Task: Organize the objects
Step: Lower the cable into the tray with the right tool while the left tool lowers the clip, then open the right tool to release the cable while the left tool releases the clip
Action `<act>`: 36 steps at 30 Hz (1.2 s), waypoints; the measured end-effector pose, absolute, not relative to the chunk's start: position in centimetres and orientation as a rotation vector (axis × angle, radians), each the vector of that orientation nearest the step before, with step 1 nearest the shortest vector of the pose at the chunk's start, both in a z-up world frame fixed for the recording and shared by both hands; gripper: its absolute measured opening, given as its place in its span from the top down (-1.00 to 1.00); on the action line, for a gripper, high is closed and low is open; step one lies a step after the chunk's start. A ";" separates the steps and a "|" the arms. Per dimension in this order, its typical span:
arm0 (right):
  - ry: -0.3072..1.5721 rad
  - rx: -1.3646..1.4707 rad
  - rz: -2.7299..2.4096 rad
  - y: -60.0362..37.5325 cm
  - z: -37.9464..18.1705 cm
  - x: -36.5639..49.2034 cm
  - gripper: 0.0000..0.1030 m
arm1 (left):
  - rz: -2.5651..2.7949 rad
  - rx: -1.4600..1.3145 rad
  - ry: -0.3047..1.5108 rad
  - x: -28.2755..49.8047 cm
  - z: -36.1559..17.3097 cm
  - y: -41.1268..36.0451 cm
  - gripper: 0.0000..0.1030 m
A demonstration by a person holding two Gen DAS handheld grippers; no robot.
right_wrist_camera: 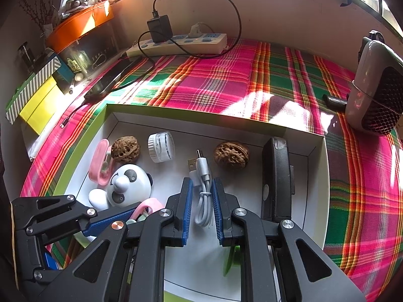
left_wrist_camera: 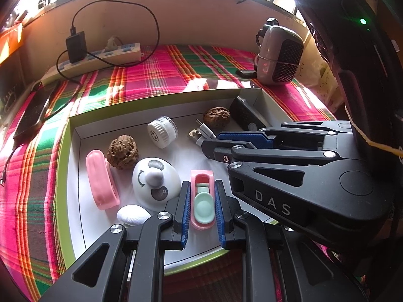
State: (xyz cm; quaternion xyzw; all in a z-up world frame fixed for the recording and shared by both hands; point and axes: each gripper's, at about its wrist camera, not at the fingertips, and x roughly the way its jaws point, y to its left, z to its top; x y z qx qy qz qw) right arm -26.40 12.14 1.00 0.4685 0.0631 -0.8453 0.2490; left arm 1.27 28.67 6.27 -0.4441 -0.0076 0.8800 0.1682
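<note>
In white tray [left_wrist_camera: 75,136]: pink-and-mint toy [left_wrist_camera: 203,198] between left gripper [left_wrist_camera: 203,201] jaws

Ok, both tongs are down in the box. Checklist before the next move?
1. Left tongs closed on the pink tub: ok, the pads press on both its sides.
2. Right tongs closed on the cable: ok, the coil sits between the pads.
3. Cable plugs clear of the walnut: ok, they lie apart.
4. Panda clear of the left tongs: cannot tell, it lies right beside the left pad.
5. Black device clear of the right tongs: ok, there is a gap.
6. Box flat on the cloth: ok.
</note>
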 end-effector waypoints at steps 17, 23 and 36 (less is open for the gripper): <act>0.127 1.268 -2.333 12.7 1.7 -25.7 0.34 | 2.529 -1.270 -0.005 1.5 6.6 28.2 0.56; 0.095 1.233 -2.379 13.6 2.9 -24.6 0.34 | 2.546 -1.276 0.011 1.9 7.0 28.1 0.55; 0.049 1.189 -2.529 16.0 4.3 -22.1 0.34 | 2.636 -1.225 0.036 3.3 8.4 27.6 0.55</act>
